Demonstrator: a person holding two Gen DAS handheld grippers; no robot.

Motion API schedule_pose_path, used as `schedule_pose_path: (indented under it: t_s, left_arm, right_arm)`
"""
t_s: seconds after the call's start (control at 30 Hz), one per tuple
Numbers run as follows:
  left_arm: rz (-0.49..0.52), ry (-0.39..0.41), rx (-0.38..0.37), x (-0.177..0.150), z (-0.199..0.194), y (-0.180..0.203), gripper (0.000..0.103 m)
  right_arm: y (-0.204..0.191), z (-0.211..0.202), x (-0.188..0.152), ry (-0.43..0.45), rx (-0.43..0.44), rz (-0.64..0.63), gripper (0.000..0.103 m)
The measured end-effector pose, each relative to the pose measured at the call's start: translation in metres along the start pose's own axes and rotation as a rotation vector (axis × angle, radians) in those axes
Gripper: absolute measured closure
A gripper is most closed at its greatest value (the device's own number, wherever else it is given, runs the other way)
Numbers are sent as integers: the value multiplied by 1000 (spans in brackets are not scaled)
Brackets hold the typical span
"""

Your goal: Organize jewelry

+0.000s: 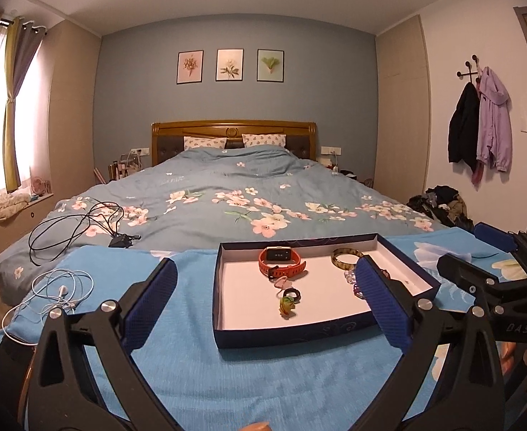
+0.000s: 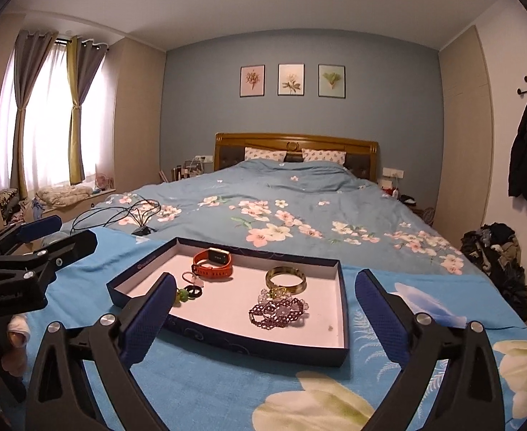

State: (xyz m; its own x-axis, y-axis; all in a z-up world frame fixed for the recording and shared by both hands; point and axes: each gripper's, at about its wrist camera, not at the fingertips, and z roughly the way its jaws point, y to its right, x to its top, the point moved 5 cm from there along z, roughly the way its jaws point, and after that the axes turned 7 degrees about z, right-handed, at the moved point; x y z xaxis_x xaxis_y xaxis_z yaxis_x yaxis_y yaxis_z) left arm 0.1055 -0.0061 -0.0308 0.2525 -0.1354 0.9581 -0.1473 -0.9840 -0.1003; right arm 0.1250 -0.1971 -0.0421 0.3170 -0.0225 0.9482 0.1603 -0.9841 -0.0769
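While both grippers, left gripper (image 1: 267, 294), right gripper (image 2: 265, 309), gape empty, box lid (image 2: 227, 341) holds orange watch (image 2: 213, 264), bangle (image 2: 285, 277), beaded bracelets (image 2: 278, 310), rings (image 2: 191, 291)

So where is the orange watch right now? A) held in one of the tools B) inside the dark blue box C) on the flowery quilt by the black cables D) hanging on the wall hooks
B: the orange watch lies on the white floor of the dark blue box, near its far wall, and neither tool touches it.

both wrist views low, near, facing headboard; share tray (image 1: 403, 267).
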Motion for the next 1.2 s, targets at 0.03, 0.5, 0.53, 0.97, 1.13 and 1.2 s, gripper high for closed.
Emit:
schedule_pose_path:
  t_s: [0.03,0.5,0.53,0.97,1.13,1.2]
  left_arm:
    - [2,3,3,0,-2,0,5]
    - [16,45,34,1,-24,5,5]
    - [15,45,34,0,-25,5,5]
    - [12,46,55,1,-30,1,5]
    - [12,48,59,2,-32,2,5]
    - [14,51,60,3,-32,2,5]
  right_arm:
    - [1,-2,1,7,-2,7,7]
    - [3,-9,-3,12,1,37,7]
    - [3,-9,-3,13,0,35,7]
    - [2,-9,-5,9,4,35,7]
    - [2,-10,-4,13,5,33,7]
    - [2,-11,-5,13,3,32,7]
